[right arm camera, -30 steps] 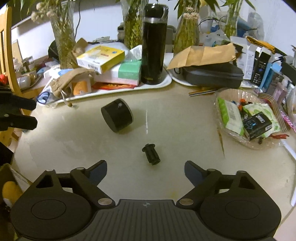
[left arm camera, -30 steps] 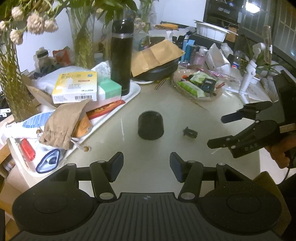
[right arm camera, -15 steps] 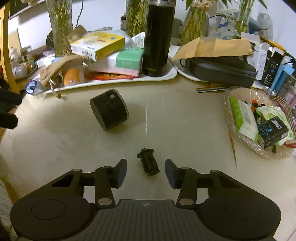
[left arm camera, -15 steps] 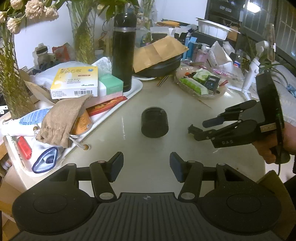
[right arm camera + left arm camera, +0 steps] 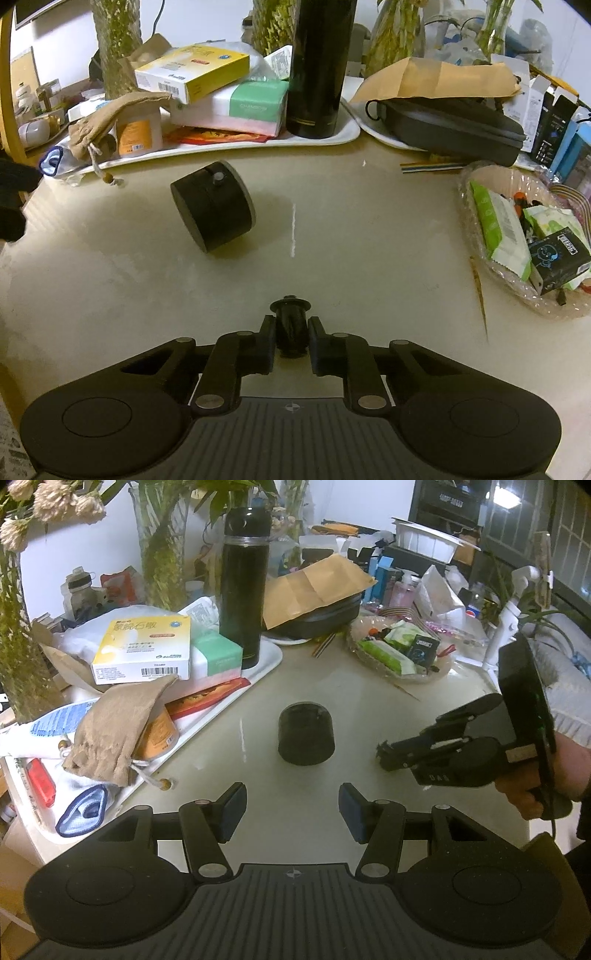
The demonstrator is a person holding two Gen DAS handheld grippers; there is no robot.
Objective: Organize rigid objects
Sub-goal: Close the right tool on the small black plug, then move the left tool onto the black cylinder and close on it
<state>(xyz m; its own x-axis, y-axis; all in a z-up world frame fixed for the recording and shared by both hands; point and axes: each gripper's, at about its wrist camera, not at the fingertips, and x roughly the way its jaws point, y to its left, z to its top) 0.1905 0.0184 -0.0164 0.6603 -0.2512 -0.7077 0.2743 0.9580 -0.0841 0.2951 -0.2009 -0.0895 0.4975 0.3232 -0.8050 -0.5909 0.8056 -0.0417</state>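
Jaws on the right gripper point(image 5: 291, 341) are pinched onto the small black flanged peg point(image 5: 290, 325), one pad on either side of its body, its flange poking out ahead toward 12 o'clock. In the left wrist view that gripper sits at about 3 o'clock, low over the table point(image 5: 369, 701), peg at its tip. The left gripper point(image 5: 291, 810) hangs partly open, nothing between its pads, aimed at the black cylinder point(image 5: 306, 733), which lies on its side near the table's middle, at 10 o'clock from the held peg in the right wrist view.

Judging the risks: the peg is small and round, caught only on its narrow waist, so it may twist or squirt out if the lift is quick or the pads sit off-centre. The cylinder can roll if nudged, likely toward the white tray point(image 5: 343, 133) at 12 o'clock. The clear dish of packets point(image 5: 476, 221) at 3 o'clock crowds any swing to that side.
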